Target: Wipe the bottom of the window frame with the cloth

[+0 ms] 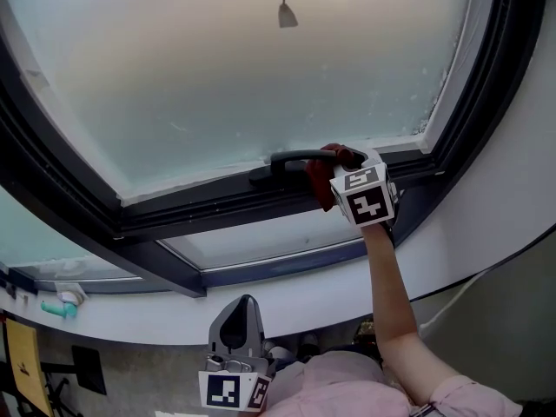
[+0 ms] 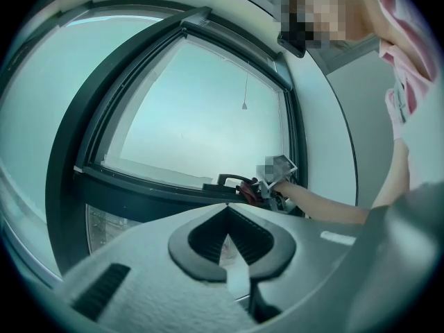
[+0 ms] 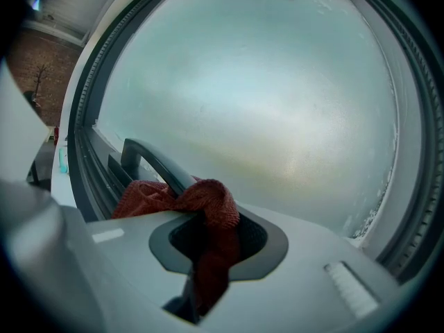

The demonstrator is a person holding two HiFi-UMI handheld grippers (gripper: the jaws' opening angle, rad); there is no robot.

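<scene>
Pinches the cloth [image 3: 208, 203] in the right gripper [image 3: 207, 248], jaws pressed onto a red bunch of it. Holds it up at the bottom of the frame [image 1: 217, 208], just beside the end of the dark handle [image 1: 287, 157], under the frosted pane [image 1: 234, 68]. Hangs the left gripper [image 2: 225, 245] low, well apart from the window, jaws pressed together on nothing.

Cloth [image 3: 208, 203] in fingers of right gripper [image 1: 340, 174], touching handle [image 1: 291, 157] on bottom window frame [image 1: 208, 208]; left gripper [image 1: 246, 313] well below.
</scene>
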